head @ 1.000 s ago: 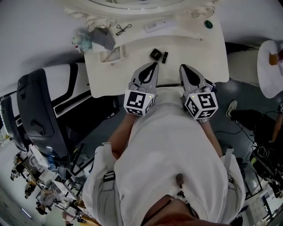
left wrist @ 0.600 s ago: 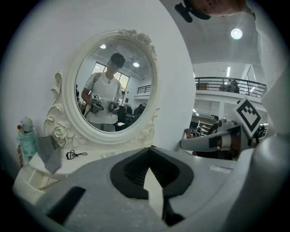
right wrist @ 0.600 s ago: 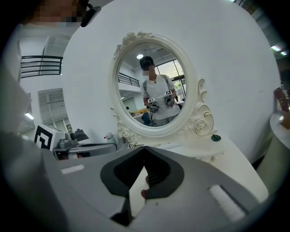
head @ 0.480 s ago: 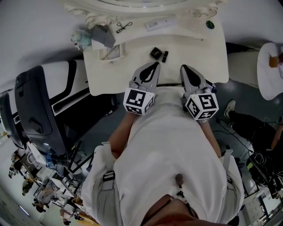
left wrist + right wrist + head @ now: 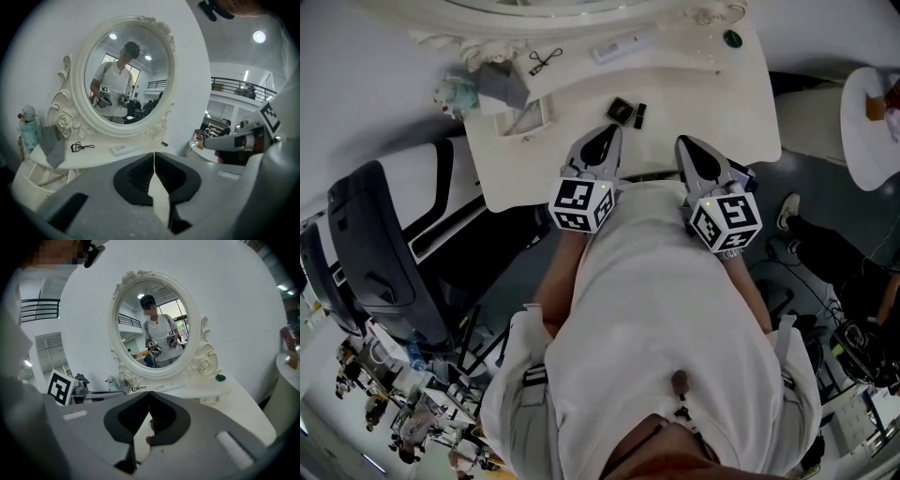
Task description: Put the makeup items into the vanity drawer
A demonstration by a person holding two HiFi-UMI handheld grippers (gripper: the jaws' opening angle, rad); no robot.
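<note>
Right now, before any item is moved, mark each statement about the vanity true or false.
1. Both grippers are shut and empty. True: the left gripper and the right gripper have their jaws together with nothing between them.
2. The curler is in the right gripper. False: it lies on the shelf under the mirror.
3. The compact lies on the table just ahead of the left gripper. True.
4. The green item sits at the shelf's left end. False: it sits at the right end.
</note>
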